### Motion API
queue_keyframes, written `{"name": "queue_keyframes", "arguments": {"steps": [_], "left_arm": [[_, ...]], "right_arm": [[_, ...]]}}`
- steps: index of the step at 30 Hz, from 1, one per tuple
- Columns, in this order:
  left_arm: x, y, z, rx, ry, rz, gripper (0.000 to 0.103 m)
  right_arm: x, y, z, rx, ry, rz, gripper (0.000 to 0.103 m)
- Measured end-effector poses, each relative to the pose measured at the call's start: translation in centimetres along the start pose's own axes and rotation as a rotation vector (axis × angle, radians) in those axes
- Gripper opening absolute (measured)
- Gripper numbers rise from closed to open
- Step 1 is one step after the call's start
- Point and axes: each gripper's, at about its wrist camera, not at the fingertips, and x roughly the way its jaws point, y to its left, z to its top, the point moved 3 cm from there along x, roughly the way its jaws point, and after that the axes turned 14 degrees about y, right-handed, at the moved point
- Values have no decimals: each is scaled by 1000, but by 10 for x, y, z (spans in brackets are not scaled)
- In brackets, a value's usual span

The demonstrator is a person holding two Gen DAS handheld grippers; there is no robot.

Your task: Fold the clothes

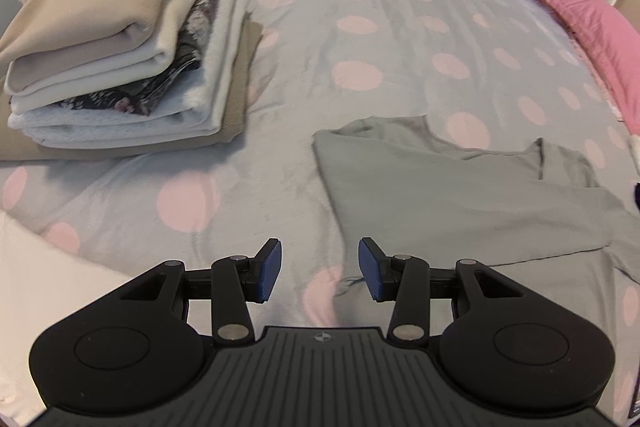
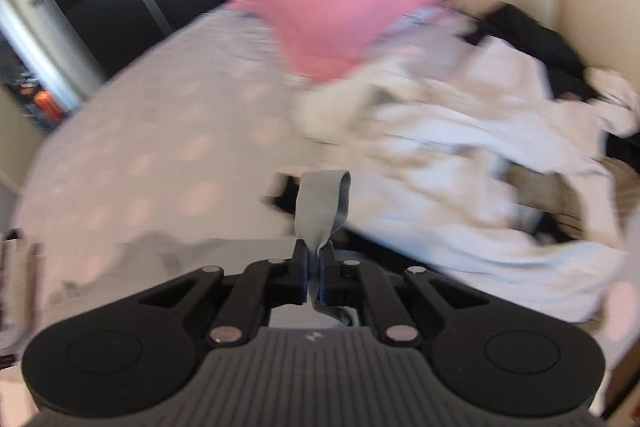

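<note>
Nearest in the left wrist view, the left tool (image 1: 320, 269) hangs part-open over the bed (image 1: 360, 27), its blue pads apart with nothing between them. Just beyond it the grey T-shirt (image 1: 440, 187) lies partly spread on the spotted bedcover, one side already turned in to a straight edge, a sleeve sticking out on the far right; its fold looks begun, not finished.

In the right wrist view, the right tool (image 2: 314, 269) is pinched tight on a narrow strip of grey fabric (image 2: 322, 203) that stands up in a loop above the jaws. It is probably an edge of that same shirt, though the blur leaves this unsure.

Farther left, a stack of folded clothes (image 1: 112, 59) sits on the bed: beige on top, then cream, a dark floral piece, white fleece and a tan layer beneath. That is the finished part.

Farther right, near the pink pillow (image 2: 340, 15), a heap of unfolded laundry (image 2: 460, 155), mostly white with something black behind, waits. No basket or other container is visible.
</note>
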Motion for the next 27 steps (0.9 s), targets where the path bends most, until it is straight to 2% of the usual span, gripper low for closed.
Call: {"name": "queue_keyframes", "arguments": {"steps": [4,9,16,21,27], "left_arm": [[-5,-7,0,37,-14,7,40],[-4,-10,-1,85,-10,74,40],[-13,3,2,61,-22,50,40],[-17,13,6,36,-32,40,40],[-11,21,9,43,-16,56,40]], "right_arm": [[-9,78,13,-90,-14,87,7],[-6,182,22,-229,-12,147,7],[4,307,24,-400,-8,232,7],[31,375,10,-481,59,289,7],[80,436,-26,-587,195,336,7]]}}
